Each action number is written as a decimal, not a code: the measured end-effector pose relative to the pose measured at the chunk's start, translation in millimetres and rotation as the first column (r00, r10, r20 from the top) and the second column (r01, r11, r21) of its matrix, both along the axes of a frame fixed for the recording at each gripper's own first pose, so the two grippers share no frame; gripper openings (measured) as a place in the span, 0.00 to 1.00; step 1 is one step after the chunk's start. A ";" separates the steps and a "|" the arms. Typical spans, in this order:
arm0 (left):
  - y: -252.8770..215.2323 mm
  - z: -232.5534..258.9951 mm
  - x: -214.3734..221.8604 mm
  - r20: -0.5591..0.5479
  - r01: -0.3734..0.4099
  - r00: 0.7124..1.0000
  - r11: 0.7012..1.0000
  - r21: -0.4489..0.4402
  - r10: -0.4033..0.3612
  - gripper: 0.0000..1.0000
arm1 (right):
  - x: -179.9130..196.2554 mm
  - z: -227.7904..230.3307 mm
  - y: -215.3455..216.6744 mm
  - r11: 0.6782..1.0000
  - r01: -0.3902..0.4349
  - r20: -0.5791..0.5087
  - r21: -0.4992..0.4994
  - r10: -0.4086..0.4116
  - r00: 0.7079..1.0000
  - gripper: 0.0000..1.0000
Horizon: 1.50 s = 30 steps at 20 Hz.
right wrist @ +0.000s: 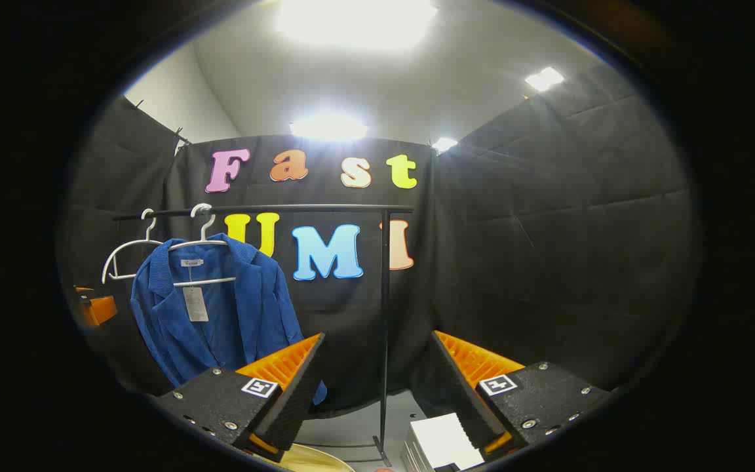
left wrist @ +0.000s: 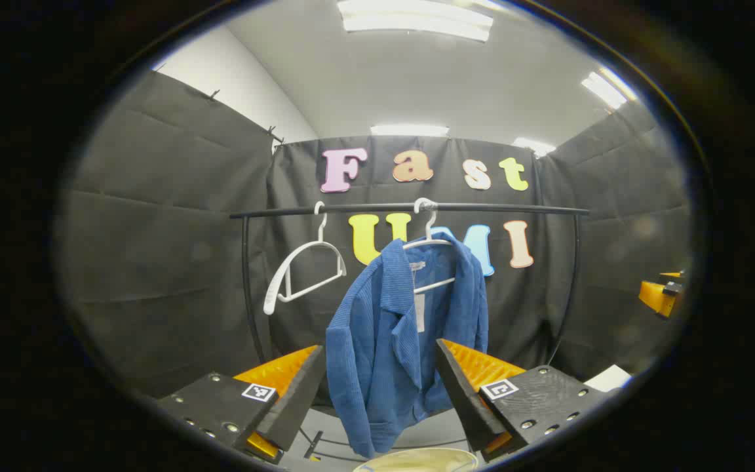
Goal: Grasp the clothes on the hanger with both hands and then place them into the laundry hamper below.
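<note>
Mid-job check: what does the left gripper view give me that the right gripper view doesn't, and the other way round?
Left gripper view: the blue jacket hangs dead ahead between the fingers of the open left claw, with the rail's left post beside it.
Right gripper view: the open right claw faces the rail's right post, with a white stack below; the jacket hangs off to its left.
Shared: the rail, the jacket, the empty hanger, the hamper rim.
</note>
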<state>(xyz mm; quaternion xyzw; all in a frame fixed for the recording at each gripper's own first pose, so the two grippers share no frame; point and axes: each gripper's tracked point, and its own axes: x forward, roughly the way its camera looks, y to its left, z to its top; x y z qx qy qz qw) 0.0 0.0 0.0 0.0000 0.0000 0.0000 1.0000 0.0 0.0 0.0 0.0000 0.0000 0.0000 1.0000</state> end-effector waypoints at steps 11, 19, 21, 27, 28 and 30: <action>-13.7 -8.0 10.8 0.013 0.032 0.999 0.999 0.004 -0.032 0.98 | 0.1 -0.8 7.5 0.999 -0.045 -0.033 -0.009 0.044 0.998 0.94; -18.7 -14.9 17.0 0.009 0.050 0.999 0.999 -0.011 -0.050 0.98 | 8.5 -1.4 24.2 0.997 -0.070 -0.045 -0.015 0.070 0.997 0.95; -16.8 -17.2 15.9 0.004 0.046 0.999 0.999 -0.009 -0.046 0.98 | 8.5 -3.2 25.3 0.997 -0.070 -0.051 -0.014 0.070 0.996 0.95; -10.5 -20.6 9.5 -0.013 0.031 0.999 0.999 -0.033 -0.032 0.98 | 9.4 -9.4 33.7 0.995 -0.096 -0.076 0.003 0.096 0.992 0.95; -8.3 -18.8 8.9 -0.012 0.025 1.000 0.999 -0.033 -0.025 0.98 | 4.9 -9.7 38.3 0.994 -0.104 -0.080 0.011 0.105 0.991 0.96; -4.7 -13.6 2.6 -0.002 0.013 1.000 0.999 -0.034 -0.013 0.98 | 1.3 -9.7 50.5 0.991 -0.133 -0.086 0.032 0.135 0.987 0.95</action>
